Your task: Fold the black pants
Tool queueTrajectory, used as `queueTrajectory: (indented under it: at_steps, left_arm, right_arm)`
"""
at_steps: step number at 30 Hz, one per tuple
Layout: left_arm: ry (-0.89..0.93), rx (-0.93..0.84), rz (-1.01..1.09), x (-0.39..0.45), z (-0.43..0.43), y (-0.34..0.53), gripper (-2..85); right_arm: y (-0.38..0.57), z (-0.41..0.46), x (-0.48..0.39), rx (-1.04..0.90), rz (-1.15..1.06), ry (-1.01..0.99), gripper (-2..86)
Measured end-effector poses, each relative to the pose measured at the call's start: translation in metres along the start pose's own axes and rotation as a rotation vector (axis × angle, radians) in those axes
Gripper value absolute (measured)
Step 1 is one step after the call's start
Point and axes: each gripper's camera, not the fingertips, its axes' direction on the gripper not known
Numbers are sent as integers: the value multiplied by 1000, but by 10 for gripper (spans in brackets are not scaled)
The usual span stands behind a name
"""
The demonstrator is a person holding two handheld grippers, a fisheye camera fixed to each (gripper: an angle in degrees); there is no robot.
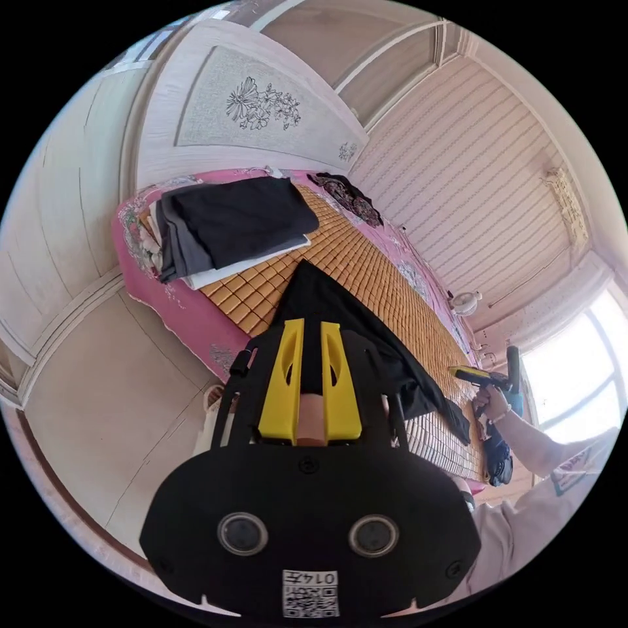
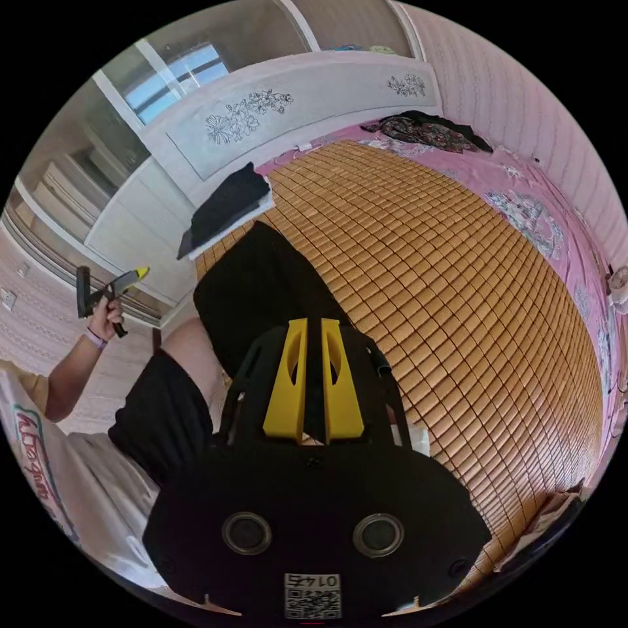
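Left claw (image 1: 309, 327): yellow jaws nearly closed, black cloth between them; grip itself hard to confirm.
Right claw (image 2: 313, 324): yellow jaws close together, a strip of black cloth in the gap.
Black pants (image 2: 261, 294): spread on the bamboo mat (image 2: 458, 294), one end lifted toward the claws.
Folded pile (image 1: 235, 222): dark clothes stacked at the mat's far corner, apart from the pants.
Bed (image 1: 190, 314): pink sheet under the mat.
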Motion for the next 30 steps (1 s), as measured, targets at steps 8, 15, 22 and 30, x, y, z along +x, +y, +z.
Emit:
queueTrajectory:
  at_steps: [8, 15, 22, 30]
  left_arm:
    - [239, -357, 342, 128, 135, 9, 4]
    - [155, -542, 506, 215, 215, 34, -4]
    - [11, -585, 647, 247, 231, 44, -10]
    - [-49, -639, 767, 287, 238, 46, -10]
  right_arm:
    - [180, -32, 89, -69, 540, 241, 97]
    - [239, -33, 125, -87, 769, 286, 132]
    - [249, -42, 123, -112, 708, 368, 19]
    - [278, -113, 114, 72, 669, 355, -2]
